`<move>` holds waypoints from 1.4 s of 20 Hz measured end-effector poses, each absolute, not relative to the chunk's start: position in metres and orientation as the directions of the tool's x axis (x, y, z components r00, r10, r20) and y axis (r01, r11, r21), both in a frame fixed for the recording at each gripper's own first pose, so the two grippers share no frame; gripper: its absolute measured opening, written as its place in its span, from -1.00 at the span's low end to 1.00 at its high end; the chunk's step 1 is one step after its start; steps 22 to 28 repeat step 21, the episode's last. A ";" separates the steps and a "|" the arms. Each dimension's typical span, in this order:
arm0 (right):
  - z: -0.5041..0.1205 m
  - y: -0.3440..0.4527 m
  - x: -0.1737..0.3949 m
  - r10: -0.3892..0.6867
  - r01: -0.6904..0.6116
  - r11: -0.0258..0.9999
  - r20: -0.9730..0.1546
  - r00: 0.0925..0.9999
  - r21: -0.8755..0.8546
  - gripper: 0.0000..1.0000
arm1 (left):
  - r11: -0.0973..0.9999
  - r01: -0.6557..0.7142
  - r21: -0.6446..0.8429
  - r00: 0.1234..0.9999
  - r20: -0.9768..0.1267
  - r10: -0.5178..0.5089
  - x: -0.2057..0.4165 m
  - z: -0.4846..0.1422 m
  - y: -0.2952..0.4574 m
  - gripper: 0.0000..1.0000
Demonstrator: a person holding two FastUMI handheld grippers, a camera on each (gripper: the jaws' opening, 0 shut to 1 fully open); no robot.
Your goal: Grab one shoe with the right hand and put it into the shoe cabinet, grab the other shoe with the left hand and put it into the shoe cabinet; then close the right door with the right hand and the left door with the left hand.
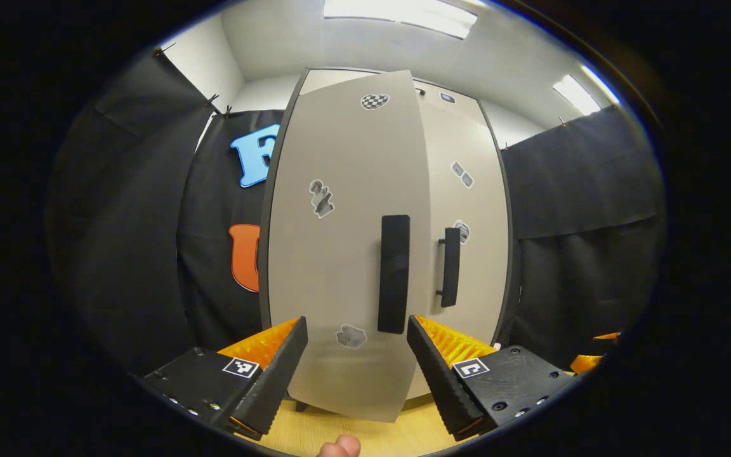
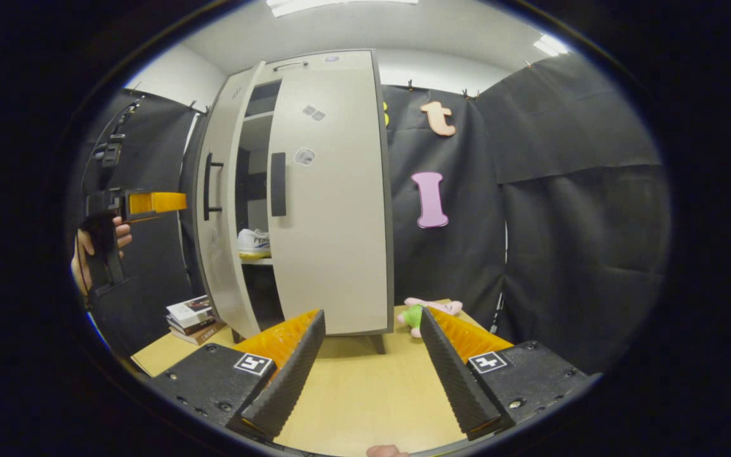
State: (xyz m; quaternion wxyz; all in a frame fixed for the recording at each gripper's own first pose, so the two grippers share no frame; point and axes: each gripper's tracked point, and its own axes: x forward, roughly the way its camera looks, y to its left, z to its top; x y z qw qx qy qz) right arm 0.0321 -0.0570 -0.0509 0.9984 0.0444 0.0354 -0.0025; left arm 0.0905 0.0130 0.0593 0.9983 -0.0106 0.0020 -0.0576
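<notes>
Right gripper view: both tools (image 2: 370,371) (image 1: 357,374) gape above wooden table (image 2: 365,393); cabinet (image 2: 334,209) ajar.

- I see the shoe cabinet (image 2: 315,190) standing on the table (image 2: 365,393), before the booth wall.
- Its right door (image 2: 330,203) sits shut; the left door (image 2: 223,209) hangs ajar beside it.
- A shoe (image 2: 254,243) rests on a shelf inside, between the doors.
- Books (image 2: 191,317) lie stacked left of the cabinet; a plush toy (image 2: 429,311) lies to its right.
</notes>
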 end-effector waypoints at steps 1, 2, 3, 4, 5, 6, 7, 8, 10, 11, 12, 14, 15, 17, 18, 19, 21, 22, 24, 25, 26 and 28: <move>-0.049 -0.054 0.030 0.005 0.001 0.996 -0.067 0.998 0.089 0.95 | 0.993 0.114 -0.025 0.993 -0.005 -0.115 0.079 0.054 0.009 0.89; -0.046 -0.051 0.029 0.009 -0.004 0.996 -0.061 0.998 0.086 0.86 | 0.993 0.114 -0.034 0.994 0.004 -0.113 0.067 0.051 0.006 0.90; -0.042 -0.048 0.027 0.016 -0.012 0.996 -0.048 0.999 0.083 0.95 | 0.994 0.106 -0.038 0.994 0.014 -0.106 0.057 0.047 0.005 0.90; -0.037 -0.045 0.024 0.022 -0.019 0.997 -0.030 0.999 0.081 0.94 | 0.995 0.093 -0.036 0.996 0.013 -0.093 0.047 0.041 0.006 0.90; -0.033 -0.041 0.022 0.029 -0.028 0.997 -0.011 1.000 0.078 0.95 | 0.997 0.076 -0.028 0.997 0.001 -0.076 0.037 0.034 0.006 0.89; -0.031 -0.037 0.020 0.035 -0.035 0.997 0.003 0.999 0.071 0.95 | 0.998 0.057 -0.019 0.998 -0.014 -0.057 0.028 0.024 0.008 0.90; -0.030 -0.033 0.018 0.035 -0.036 0.998 0.015 0.999 0.061 0.86 | 0.999 0.046 -0.017 0.999 -0.026 -0.046 0.019 0.013 0.007 0.90; -0.030 -0.031 0.014 0.032 -0.033 0.998 0.028 0.999 0.049 0.86 | 0.999 0.037 -0.020 0.999 -0.034 -0.038 0.011 0.005 0.004 0.89; -0.029 -0.021 0.008 0.045 -0.047 0.998 0.054 0.998 0.033 0.86 | 0.999 0.028 -0.027 0.999 -0.040 -0.029 -0.003 -0.010 -0.001 0.90; -0.030 -0.018 0.005 0.054 -0.056 0.998 0.058 0.997 0.029 0.94 | 0.999 0.022 -0.029 0.999 -0.045 -0.023 -0.010 -0.017 -0.003 0.90; -0.031 -0.014 0.002 0.063 -0.065 0.998 0.060 0.996 0.028 0.94 | 0.999 0.021 -0.035 0.998 -0.059 -0.023 -0.016 -0.026 -0.006 0.90; -0.033 -0.010 -0.004 0.078 -0.080 0.996 0.061 0.995 0.026 0.94 | 0.998 0.017 -0.053 0.998 -0.066 -0.020 -0.024 -0.034 -0.009 0.90; -0.033 -0.009 -0.005 0.085 -0.087 0.996 0.062 0.994 0.027 0.94 | 0.998 0.013 -0.060 0.998 -0.062 -0.017 -0.026 -0.034 -0.009 0.90; -0.034 -0.011 -0.004 0.089 -0.091 0.996 0.056 0.994 0.020 0.94 | 0.998 -0.005 -0.058 0.998 -0.062 0.002 -0.030 -0.036 -0.006 0.90; -0.035 -0.012 -0.003 0.095 -0.096 0.995 0.049 0.994 0.020 0.94 | 0.998 -0.014 -0.056 0.998 -0.064 0.010 -0.031 -0.037 -0.003 0.90; -0.035 -0.012 -0.002 0.097 -0.099 0.995 0.045 0.994 0.027 0.94 | 0.998 -0.023 -0.055 0.998 -0.061 0.020 -0.031 -0.037 0.000 0.90; -0.038 -0.015 -0.002 0.097 -0.098 0.995 0.032 0.995 0.036 0.94 | 0.997 -0.034 -0.063 0.998 -0.058 0.030 -0.034 -0.035 0.001 0.90; -0.038 -0.015 -0.002 0.097 -0.098 0.995 0.032 0.995 0.036 0.94 | 0.997 -0.034 -0.063 0.998 -0.058 0.030 -0.034 -0.035 0.001 0.90; -0.038 -0.015 -0.002 0.097 -0.098 0.995 0.032 0.995 0.036 0.94 | 0.997 -0.034 -0.063 0.998 -0.058 0.030 -0.034 -0.035 0.001 0.90; -0.038 -0.015 -0.002 0.097 -0.098 0.995 0.032 0.995 0.036 0.94 | 0.997 -0.034 -0.063 0.998 -0.058 0.030 -0.034 -0.035 0.001 0.90; -0.038 -0.015 -0.002 0.097 -0.098 0.995 0.032 0.995 0.036 0.94 | 0.997 -0.034 -0.063 0.998 -0.058 0.030 -0.034 -0.035 0.001 0.90; -0.038 -0.015 -0.002 0.097 -0.098 0.995 0.032 0.995 0.036 0.94 | 0.997 -0.034 -0.063 0.998 -0.058 0.030 -0.034 -0.035 0.001 0.90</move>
